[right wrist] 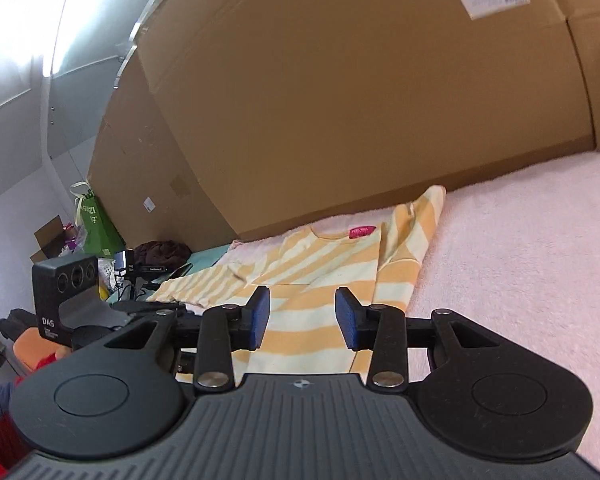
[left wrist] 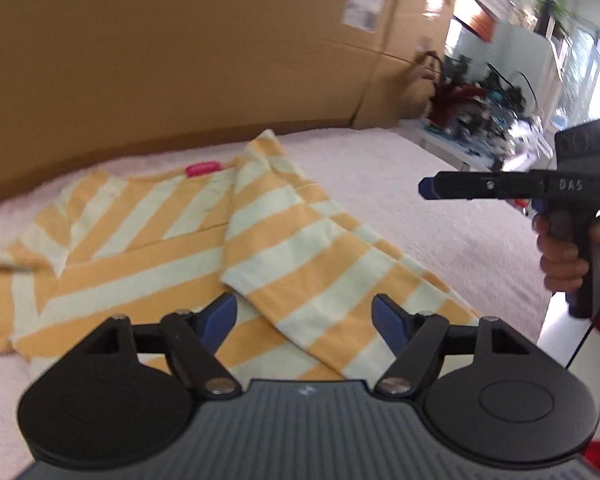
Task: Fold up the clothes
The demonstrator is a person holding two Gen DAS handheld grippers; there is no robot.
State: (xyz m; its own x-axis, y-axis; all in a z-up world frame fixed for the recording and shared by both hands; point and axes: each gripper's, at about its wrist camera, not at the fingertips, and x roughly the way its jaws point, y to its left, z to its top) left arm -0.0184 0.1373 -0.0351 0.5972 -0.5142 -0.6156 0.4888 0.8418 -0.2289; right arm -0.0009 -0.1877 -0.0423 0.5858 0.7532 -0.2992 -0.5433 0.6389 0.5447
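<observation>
The left tongs (left wrist: pixel 304 326) stand wide apart with nothing between the blue pads, poised just above the near hem of the yellow-and-cream striped knit T-shirt (left wrist: pixel 148 248). The right tongs (right wrist: pixel 302 318) are narrower but also empty: striped cloth shows through the gap and neither pad presses on it. In the left view the right tongs (left wrist: pixel 428 188) appear side-on, off to the right of the shirt and clear of it, gripped by a person's hand (left wrist: pixel 568 256).

The shirt lies on a pale pink fleecy blanket (left wrist: pixel 420 208) covering what is probably a bed, though its edges are too blurred to be sure. 1 side panel with its sleeve (left wrist: pixel 308 240) is already folded over the body; the other sleeve (left wrist: pixel 4 260) lies spread out at the left. A pink neck label (left wrist: pixel 203 168) marks the collar at the far end, near a tall brown cardboard box (left wrist: pixel 180 48).

The risk from here is mostly in the fabric. The knit looks soft and limp, so a pinch taken through only 1 layer could drag the folded panel open. The blanket's nap looks grabby; pads that dip too low could catch it along with the hem and pull it up. Uneven lifting by the 2 tongs would likely skew the stripes and leave a crooked edge.
</observation>
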